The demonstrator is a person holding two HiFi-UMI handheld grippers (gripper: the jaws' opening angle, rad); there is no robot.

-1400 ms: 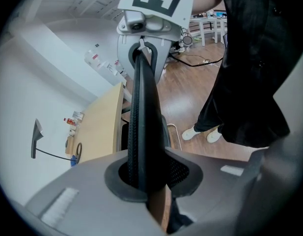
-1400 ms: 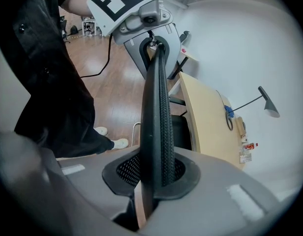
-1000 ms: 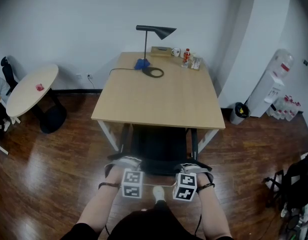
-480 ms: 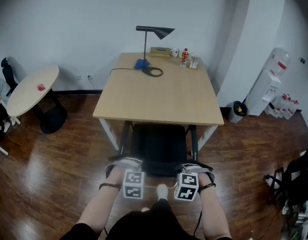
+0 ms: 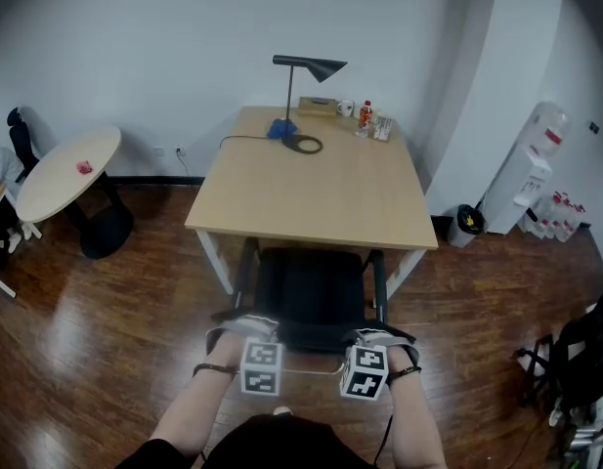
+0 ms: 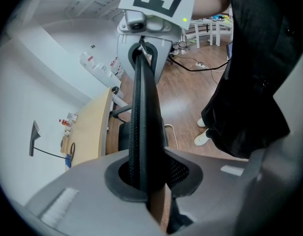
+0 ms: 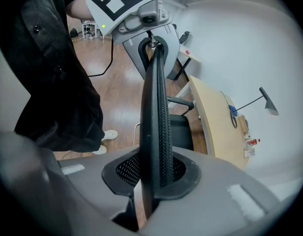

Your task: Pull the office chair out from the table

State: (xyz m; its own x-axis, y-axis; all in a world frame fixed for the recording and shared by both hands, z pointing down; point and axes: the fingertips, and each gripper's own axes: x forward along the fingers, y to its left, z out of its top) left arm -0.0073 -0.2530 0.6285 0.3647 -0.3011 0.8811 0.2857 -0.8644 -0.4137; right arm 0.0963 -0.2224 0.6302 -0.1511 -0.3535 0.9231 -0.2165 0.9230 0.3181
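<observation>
Left gripper [image 5: 240,328], right gripper [image 5: 384,338] both clamped on top rim of black mesh office chair [image 5: 311,286], chair at near edge of light-wood table [image 5: 311,184].

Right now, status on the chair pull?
Left gripper, right gripper both shut on chair back. Chair seat at table edge. No obstacle visible behind.

we: both forearms reach forward and down, side by side | our left gripper [image 5: 242,324] clamps the chair back [image 6: 144,107] | our right gripper [image 5: 383,334] clamps it too | both point steeply down
</observation>
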